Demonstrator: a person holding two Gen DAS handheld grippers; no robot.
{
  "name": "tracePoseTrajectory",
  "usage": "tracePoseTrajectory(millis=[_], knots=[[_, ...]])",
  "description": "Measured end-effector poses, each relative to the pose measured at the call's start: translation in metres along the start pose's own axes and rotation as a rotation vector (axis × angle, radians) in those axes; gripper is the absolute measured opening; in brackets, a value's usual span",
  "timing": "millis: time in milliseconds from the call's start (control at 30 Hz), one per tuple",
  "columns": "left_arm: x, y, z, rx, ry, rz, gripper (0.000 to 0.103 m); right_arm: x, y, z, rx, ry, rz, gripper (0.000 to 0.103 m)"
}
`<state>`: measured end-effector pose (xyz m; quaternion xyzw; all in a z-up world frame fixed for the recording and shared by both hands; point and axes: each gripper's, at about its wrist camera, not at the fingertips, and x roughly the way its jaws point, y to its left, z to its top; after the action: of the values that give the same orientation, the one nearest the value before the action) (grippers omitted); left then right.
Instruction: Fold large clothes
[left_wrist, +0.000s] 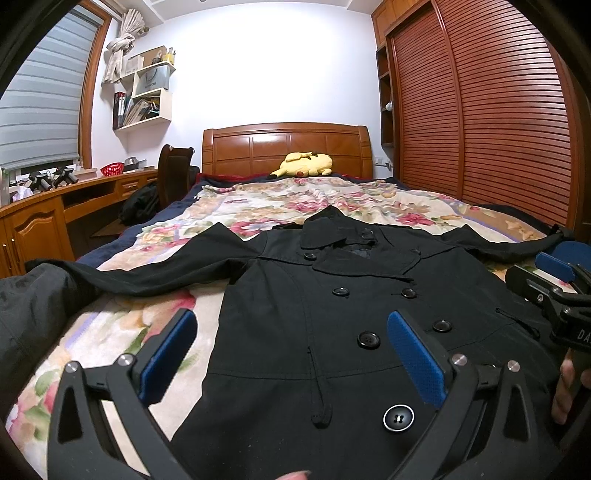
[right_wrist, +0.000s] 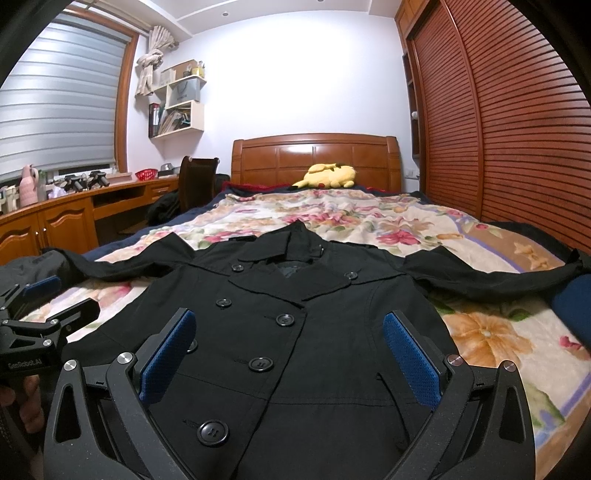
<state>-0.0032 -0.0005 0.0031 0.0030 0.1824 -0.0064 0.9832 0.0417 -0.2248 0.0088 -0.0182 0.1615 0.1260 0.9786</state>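
Coat (left_wrist: 332, 295), black, double-breasted, buttoned: lies flat, front up, on floral blanket (left_wrist: 277, 199) covering bed, collar toward wooden headboard (left_wrist: 286, 147), both sleeves spread sideways. Left claw (left_wrist: 291, 354): released, blue pads wide apart above coat's lower front. Right claw (right_wrist: 290, 354): released likewise, grasping nothing. Yellow plush toy (left_wrist: 306, 164): beside headboard.

A bed (left_wrist: 480, 218) with a floral blanket (left_wrist: 280, 203) carries a spread black coat (left_wrist: 332, 302) and a yellow plush toy (left_wrist: 306, 164).
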Motion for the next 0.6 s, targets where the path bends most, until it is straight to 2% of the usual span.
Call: tracePoseTrajectory(millis=[600], knots=[[0.0015, 0.0005, -0.0012, -0.002, 0.0, 0.0, 0.103, -0.0002, -0.0007, -0.0002, 0.001, -0.003, 0.001, 0.103]])
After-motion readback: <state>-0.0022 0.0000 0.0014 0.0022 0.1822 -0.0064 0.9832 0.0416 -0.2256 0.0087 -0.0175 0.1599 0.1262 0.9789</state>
